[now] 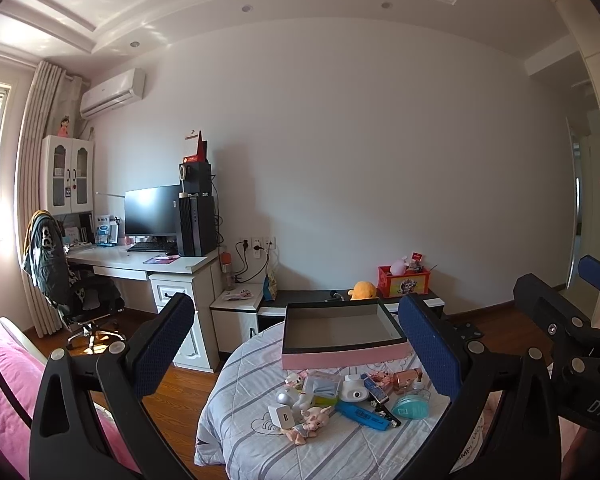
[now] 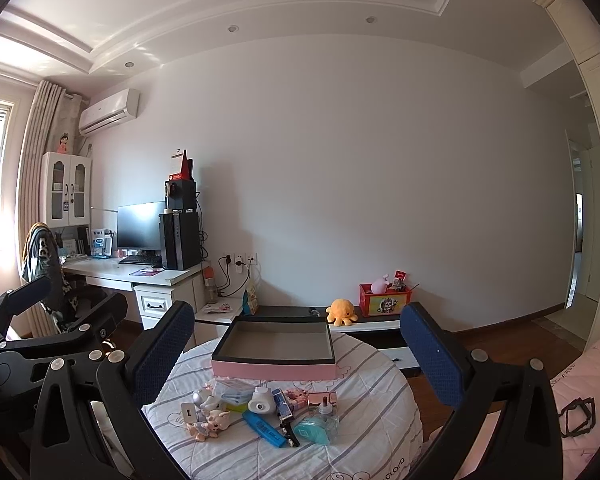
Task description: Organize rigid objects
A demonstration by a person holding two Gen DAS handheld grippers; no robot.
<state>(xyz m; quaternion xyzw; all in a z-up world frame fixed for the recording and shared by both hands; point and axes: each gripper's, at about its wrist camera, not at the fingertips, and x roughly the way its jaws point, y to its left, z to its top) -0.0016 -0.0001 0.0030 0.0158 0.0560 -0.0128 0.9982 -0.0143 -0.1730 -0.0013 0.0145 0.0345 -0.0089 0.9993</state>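
An empty pink box with a dark rim sits at the far side of a round surface covered in a striped quilt. In front of it lies a cluster of small items: a white charger, a pig figure, a blue flat case, a white toy camera, a teal round case. My left gripper and right gripper are both open and empty, held well above and short of the items.
A low shelf behind the quilted surface holds a yellow plush and a red box. A white desk with a monitor, computer tower and chair stands at the left. A pink bed is at the near left.
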